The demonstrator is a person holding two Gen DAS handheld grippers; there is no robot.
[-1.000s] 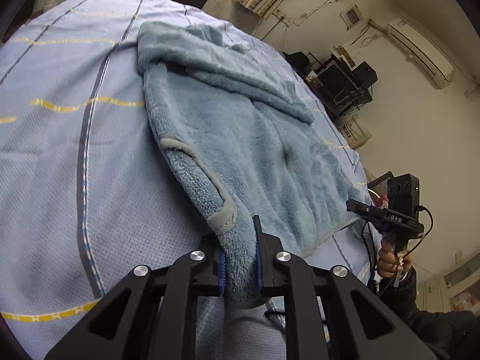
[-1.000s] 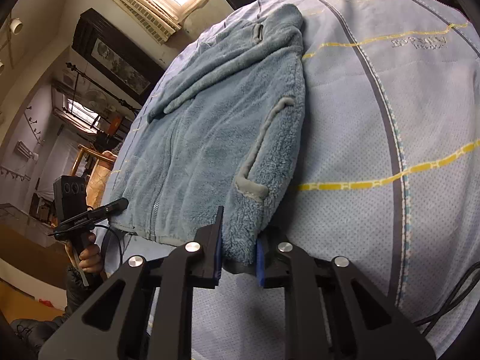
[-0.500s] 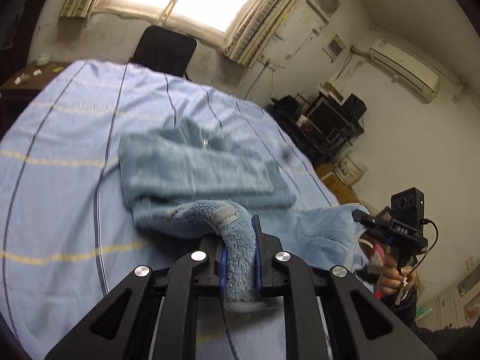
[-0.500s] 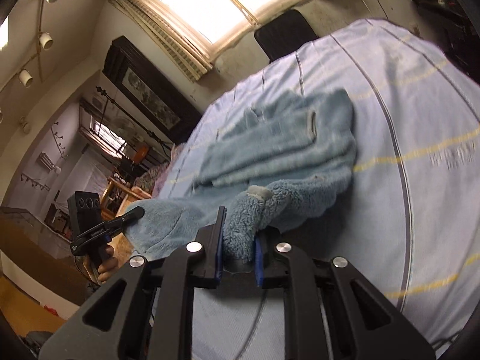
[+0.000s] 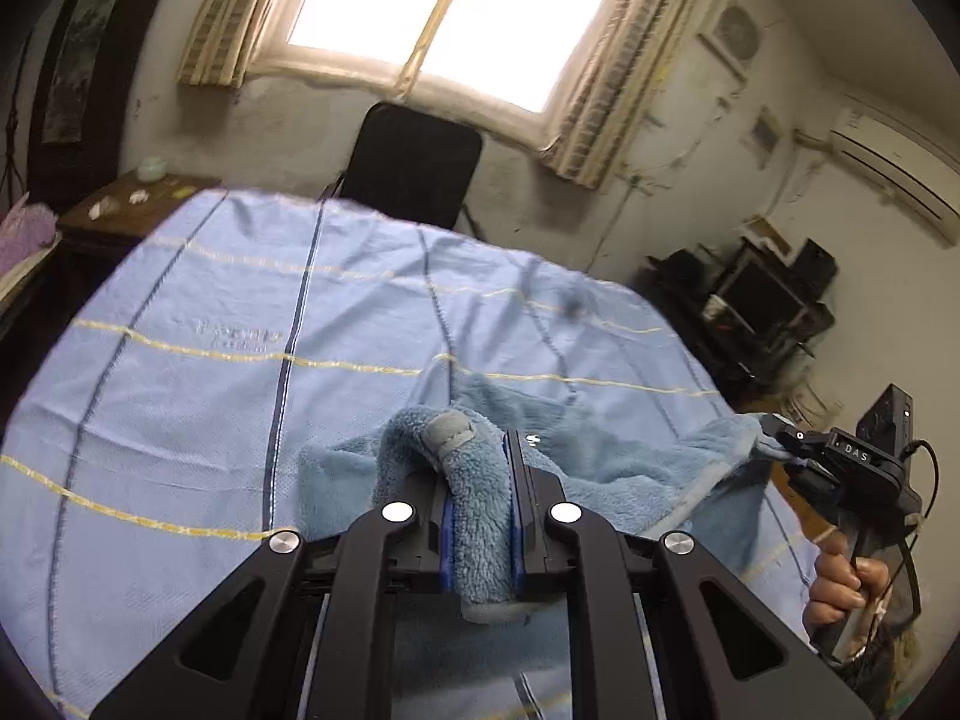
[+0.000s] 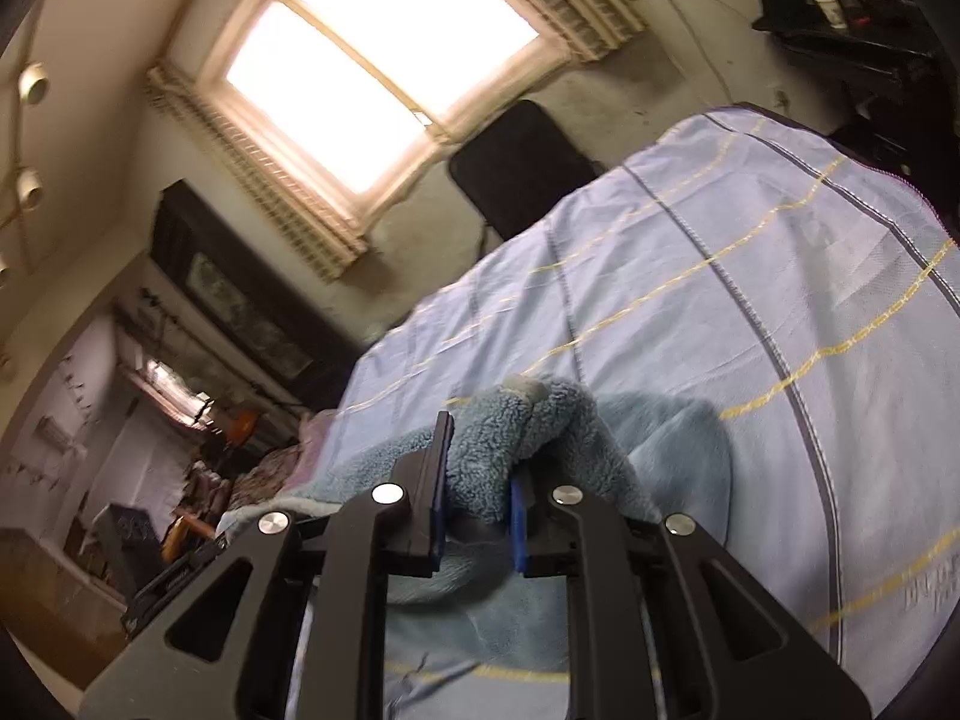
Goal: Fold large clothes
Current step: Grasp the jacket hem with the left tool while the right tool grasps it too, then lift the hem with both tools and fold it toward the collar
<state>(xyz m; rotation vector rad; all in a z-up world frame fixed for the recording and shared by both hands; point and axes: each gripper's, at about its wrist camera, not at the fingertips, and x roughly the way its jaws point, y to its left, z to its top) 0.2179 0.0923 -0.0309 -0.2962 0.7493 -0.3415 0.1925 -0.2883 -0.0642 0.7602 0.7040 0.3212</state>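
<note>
Fleece (image 5: 480,516) hem in both tongs, bare bedsheet (image 5: 180,396) beyond.

Both grippers, left (image 5: 480,504) and right (image 6: 477,480), now ride higher and farther up the bed (image 5: 180,396). The fleece (image 5: 600,468), flat a second ago, now lies bunched, its hem lifted over itself.

Black chair (image 5: 414,162) below bright window (image 5: 432,18)
</note>
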